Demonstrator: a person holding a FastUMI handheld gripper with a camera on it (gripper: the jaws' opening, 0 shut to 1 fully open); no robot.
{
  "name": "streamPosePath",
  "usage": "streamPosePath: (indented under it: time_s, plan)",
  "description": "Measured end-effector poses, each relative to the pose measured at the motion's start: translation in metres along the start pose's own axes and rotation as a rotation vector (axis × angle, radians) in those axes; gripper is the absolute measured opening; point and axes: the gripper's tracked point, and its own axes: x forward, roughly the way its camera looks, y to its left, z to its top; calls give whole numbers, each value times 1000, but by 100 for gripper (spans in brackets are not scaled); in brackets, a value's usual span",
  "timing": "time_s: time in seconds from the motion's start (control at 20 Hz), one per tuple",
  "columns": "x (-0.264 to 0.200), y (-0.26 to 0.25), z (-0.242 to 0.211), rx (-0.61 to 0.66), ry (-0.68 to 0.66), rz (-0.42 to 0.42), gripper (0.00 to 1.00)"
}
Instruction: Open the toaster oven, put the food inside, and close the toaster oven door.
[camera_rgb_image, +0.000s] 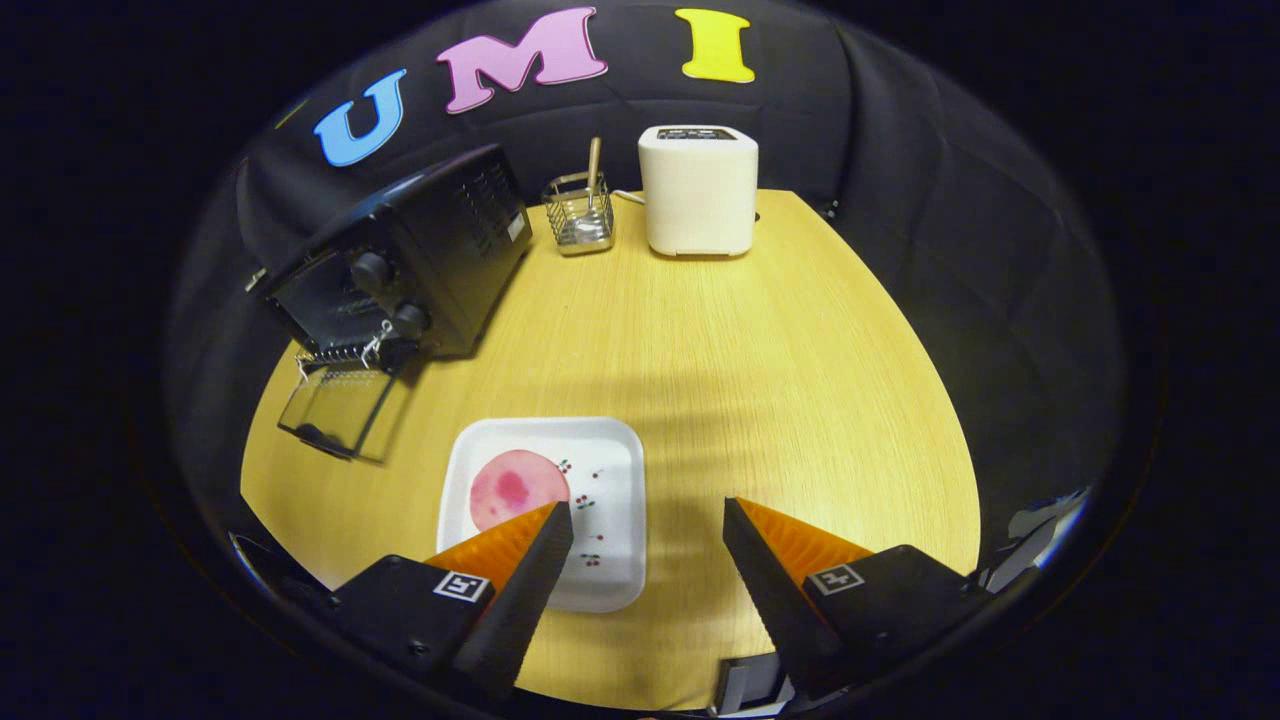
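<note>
A: Where does the job stand?

B: The black toaster oven (400, 265) sits at the far left of the pale wooden bench (760, 400), and its glass door (335, 410) is already dropped open, lying flat toward us. So I'd judge the opening done and the loading step in hand.

A: And the food?

B: A round pink slice, meat by the look of it (515, 487), lies on the white square plate with small cherry prints (610, 470), just ahead of the left finger, whose tip overlaps the slice's near edge in this view.

A: What is the hand-held gripper (648, 525) doing?

B: Its fingers stand wide apart with nothing between them; it hovers over the plate's near right corner.

A: Next move?

B: It calls for shifting left so both fingers straddle the slice, then lowering and closing on it. The slice looks thin and flat, so getting under an edge may be awkward. After that, carry it left to the oven mouth.

A: Anything in the way?

B: No. The cream-white toaster (698, 190) and the wire utensil basket (580, 215) stand well apart at the back.
</note>
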Motion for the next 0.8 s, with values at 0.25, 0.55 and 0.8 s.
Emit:
streamPosePath:
  time_s: [0.25, 0.55, 0.8]
  plan:
    - [21, 5, -19, -43, 84, 56, 99]
    - [32, 4, -19, -85, 109, 45, 68]
    - [32, 7, -23, -26, 158, 47, 26]
